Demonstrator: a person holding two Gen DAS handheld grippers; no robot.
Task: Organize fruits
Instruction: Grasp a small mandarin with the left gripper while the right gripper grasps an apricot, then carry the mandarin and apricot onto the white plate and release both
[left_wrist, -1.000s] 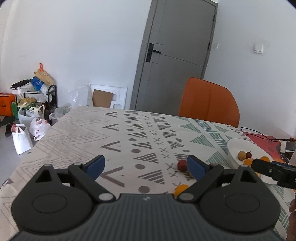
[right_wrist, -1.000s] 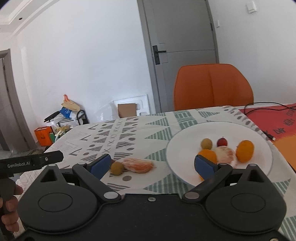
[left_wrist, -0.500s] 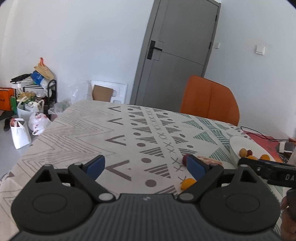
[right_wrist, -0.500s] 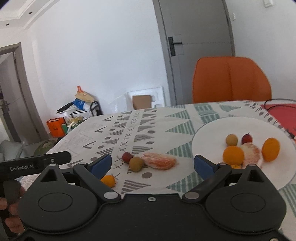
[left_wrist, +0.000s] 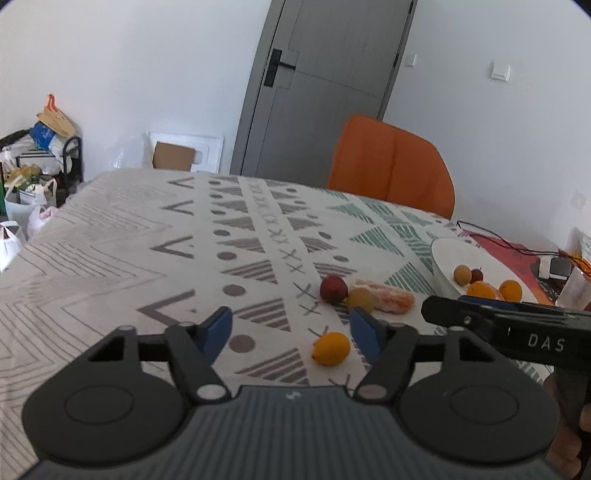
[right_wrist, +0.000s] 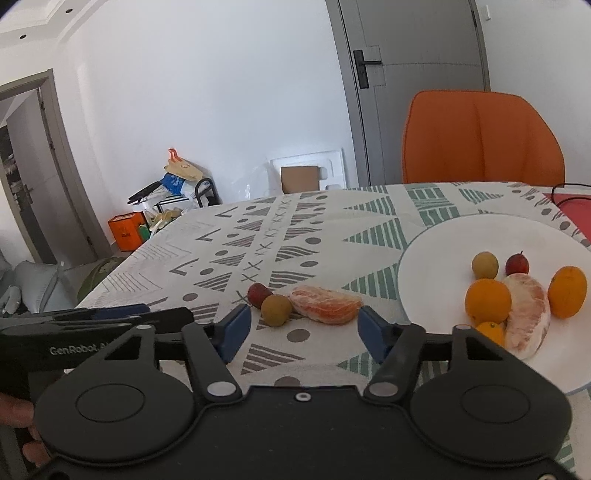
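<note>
Two hand-held grippers over a surface (right_wrist: 369, 210) covered by a cloth patterned with grey and green triangles. The right gripper (right_wrist: 304, 326) has its blue-padded jaws spread and empty; just beyond them, at 12 o'clock, lies a peeled pink-orange citrus segment (right_wrist: 325, 306). Touching or nearly touching it at 9 o'clock is a small round tan fruit (right_wrist: 276, 309), with a small dark red fruit (right_wrist: 259, 293) behind that. The left gripper (left_wrist: 290, 328) is likewise spread and empty; a small oval orange kumquat-like fruit (left_wrist: 331, 348) rests between its jaws, nearer the right one. A round white plate (right_wrist: 443, 243) at 2 o'clock already carries two oranges, another peeled segment and several small fruits.

Handling, as judged: the peeled segment looks soft, moist and easily crushed, so a light closure across its thick middle seems best. The round fruits look light, firm and prone to rolling; grip across the widest part.
</note>
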